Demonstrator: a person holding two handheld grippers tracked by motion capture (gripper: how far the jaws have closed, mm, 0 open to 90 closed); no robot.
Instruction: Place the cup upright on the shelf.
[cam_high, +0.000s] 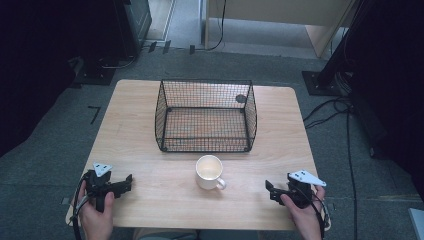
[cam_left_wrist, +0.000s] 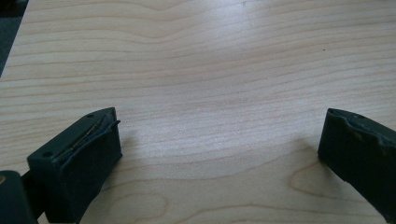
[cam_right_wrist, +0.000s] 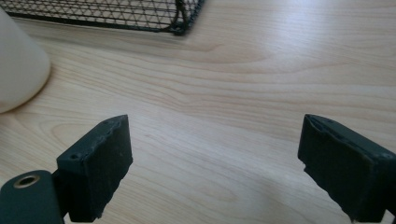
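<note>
I see the white ceramic mug (cam_high: 209, 171) standing upright near the front of the light wooden table (cam_high: 150, 165), its handle turned toward my right gripper (cam_high: 270, 189), probably so that this side can take it easily. The black wire mesh basket (cam_high: 206, 116) sits just behind the mug, empty, which I judge is where the mug should go. Both grippers have their jaws wide apart and hold nothing; my left gripper (cam_high: 128, 181) rests low at the front left corner. Around the table there is grey carpet floor (cam_high: 50, 150) with black cables (cam_high: 345, 130) at the right.
</note>
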